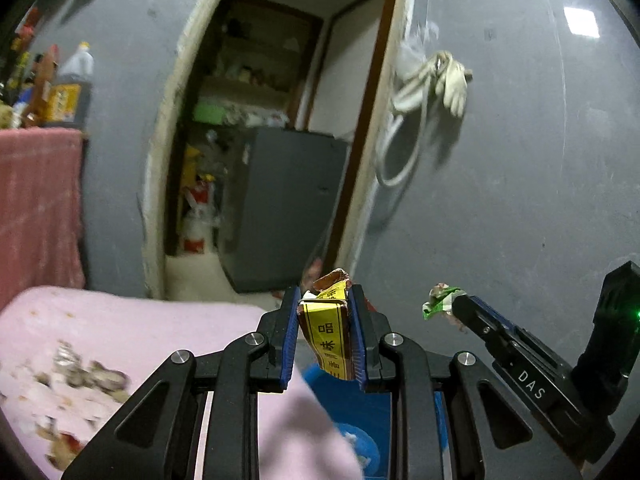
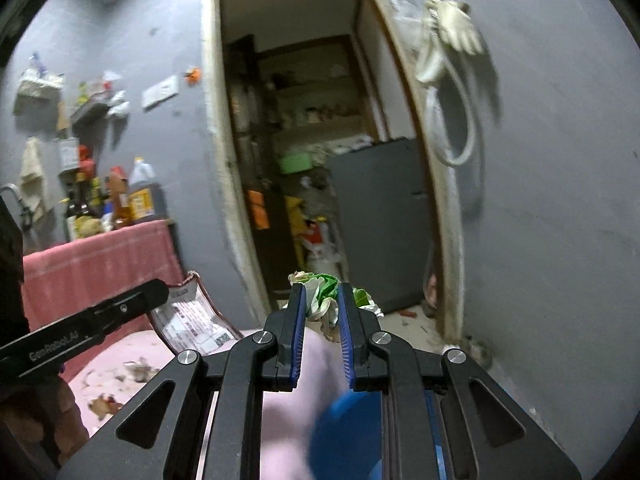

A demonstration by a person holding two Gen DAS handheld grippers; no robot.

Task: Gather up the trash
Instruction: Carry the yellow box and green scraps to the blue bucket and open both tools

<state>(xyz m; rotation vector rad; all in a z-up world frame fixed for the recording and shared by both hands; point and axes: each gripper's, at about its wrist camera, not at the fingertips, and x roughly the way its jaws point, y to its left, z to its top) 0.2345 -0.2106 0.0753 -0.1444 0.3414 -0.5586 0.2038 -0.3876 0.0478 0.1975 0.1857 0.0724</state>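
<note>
Gripping a torn brown-and-yellow wrapper (image 1: 326,332) (printed characters showing), your left tongs (image 1: 325,336) sit lower centre; your right tongs (image 2: 322,312) pinch crumpled green-white paper (image 2: 324,292).

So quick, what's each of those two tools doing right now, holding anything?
Left tool: closed on a brown and yellow printed snack wrapper.
Right tool: closed on a crumpled green and white paper scrap.
</note>
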